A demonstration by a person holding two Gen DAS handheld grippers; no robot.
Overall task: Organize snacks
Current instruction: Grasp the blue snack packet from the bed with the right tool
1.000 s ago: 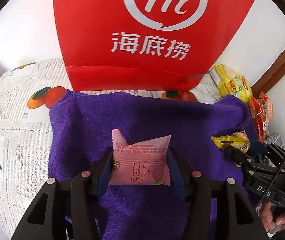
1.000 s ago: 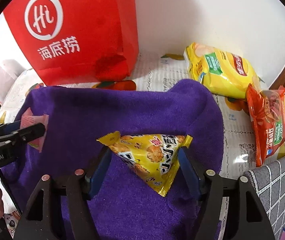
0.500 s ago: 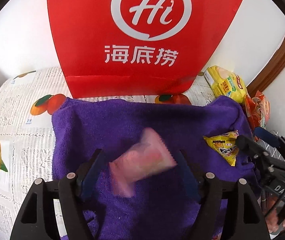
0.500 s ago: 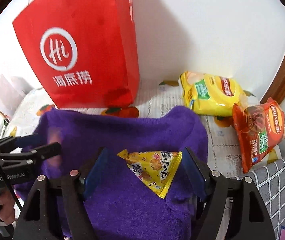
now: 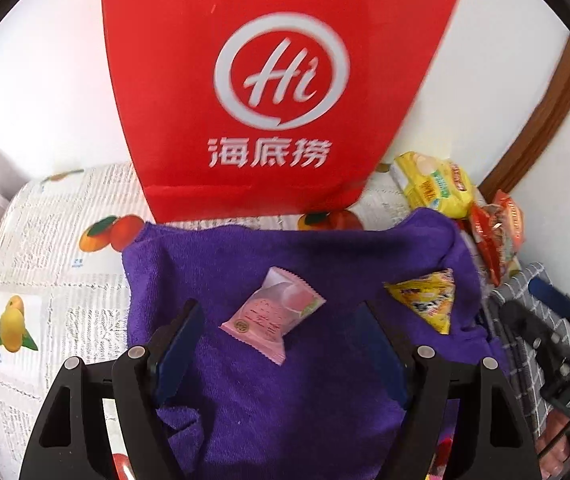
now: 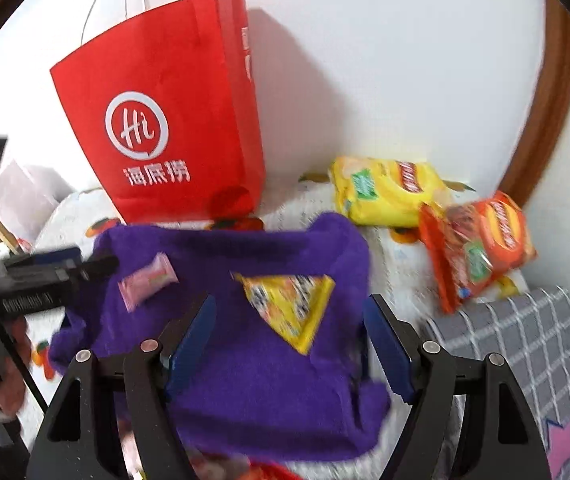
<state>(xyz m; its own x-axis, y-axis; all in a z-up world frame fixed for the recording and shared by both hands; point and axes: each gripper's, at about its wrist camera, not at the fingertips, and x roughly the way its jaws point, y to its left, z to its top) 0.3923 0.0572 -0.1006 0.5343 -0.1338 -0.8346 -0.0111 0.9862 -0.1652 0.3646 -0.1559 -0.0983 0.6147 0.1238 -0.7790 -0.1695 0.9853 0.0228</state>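
both tools gape, holding nothing: left tool (image 5: 281, 332) flanks pink packet (image 5: 272, 315), right tool (image 6: 289, 330) flanks yellow packet (image 6: 291, 305) mid purple towel (image 5: 285, 400).

This looks like a room in a home, set up informally rather than as a lab or shop. The bench (image 5: 57, 240) is covered with a household oilcloth printed with newsprint and fruit pictures, pushed against a plain white wall (image 6: 405, 60) edged by brown wooden trim (image 6: 557, 80). A purple towel (image 5: 285, 400) lies spread over it. A red restaurant takeaway bag (image 6: 173, 120) with string handles stands at the back, and retail crisp packets (image 6: 389, 192) lie loose beside it. A grey checked cloth (image 6: 525, 340) with a pink star sits at the right.
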